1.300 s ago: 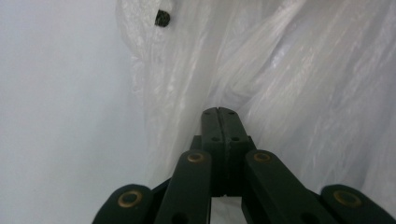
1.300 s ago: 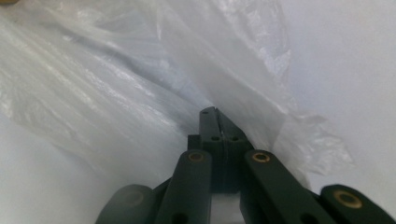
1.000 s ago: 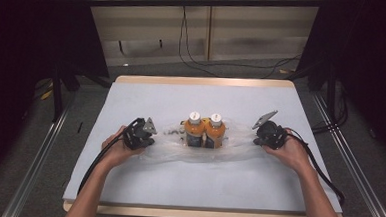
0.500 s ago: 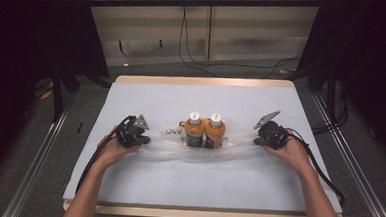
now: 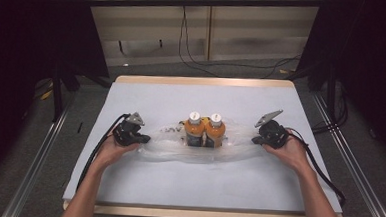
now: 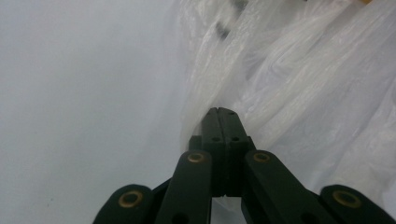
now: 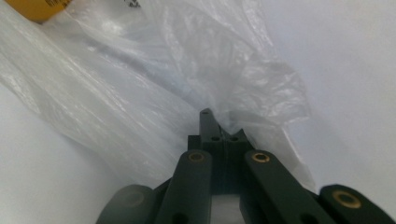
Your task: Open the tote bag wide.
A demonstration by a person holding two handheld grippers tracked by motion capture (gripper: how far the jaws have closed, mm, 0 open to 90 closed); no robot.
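Two orange bottles (image 5: 196, 130) (image 5: 216, 131) with white caps stand side by side inside a clear plastic bag (image 5: 169, 143) at the middle of the white table (image 5: 182, 93). The bag lies stretched out between the two grippers. My left gripper (image 5: 146, 138) is shut on the bag's left end, and in the left gripper view its jaws (image 6: 219, 112) pinch the film (image 6: 289, 84). On the bag's right end my right gripper (image 5: 255, 140) is shut, with crumpled film (image 7: 116, 93) bunched around its tips (image 7: 218, 127). An orange bottle (image 7: 37, 9) shows at the top left corner of the right gripper view.
Bare white tabletop lies in front of and behind the bag. The wooden far edge (image 5: 202, 81) of the table borders a floor with cables (image 5: 194, 48). Dark curtains and metal stands (image 5: 57, 86) flank both sides.
My left gripper has shifted a little to the left, which draws the bag's left end out flatter. The right gripper and the bottles have stayed put.
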